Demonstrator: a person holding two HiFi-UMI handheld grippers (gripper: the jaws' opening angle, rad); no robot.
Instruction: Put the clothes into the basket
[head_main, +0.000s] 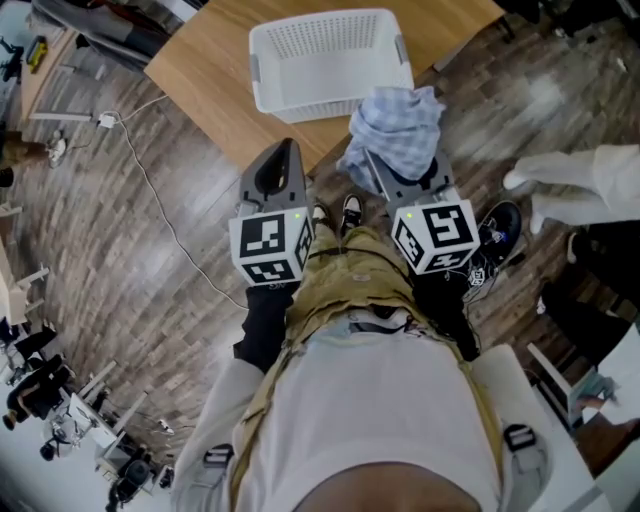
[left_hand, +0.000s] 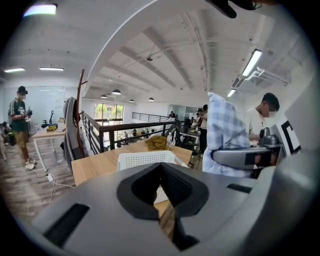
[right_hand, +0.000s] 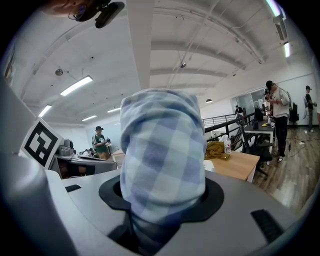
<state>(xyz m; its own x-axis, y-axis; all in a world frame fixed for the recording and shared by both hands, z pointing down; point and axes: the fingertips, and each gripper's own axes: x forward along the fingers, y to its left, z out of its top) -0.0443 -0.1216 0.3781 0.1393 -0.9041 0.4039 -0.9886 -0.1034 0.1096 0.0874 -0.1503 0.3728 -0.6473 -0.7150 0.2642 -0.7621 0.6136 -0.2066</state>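
**Checked cloth held just short of the basket**

The right claw is clamped on the blue checked cloth, near a corner of the white basket on the table. The left claw is closed and empty. Released here, loose folds could catch the rim and slide to the floor
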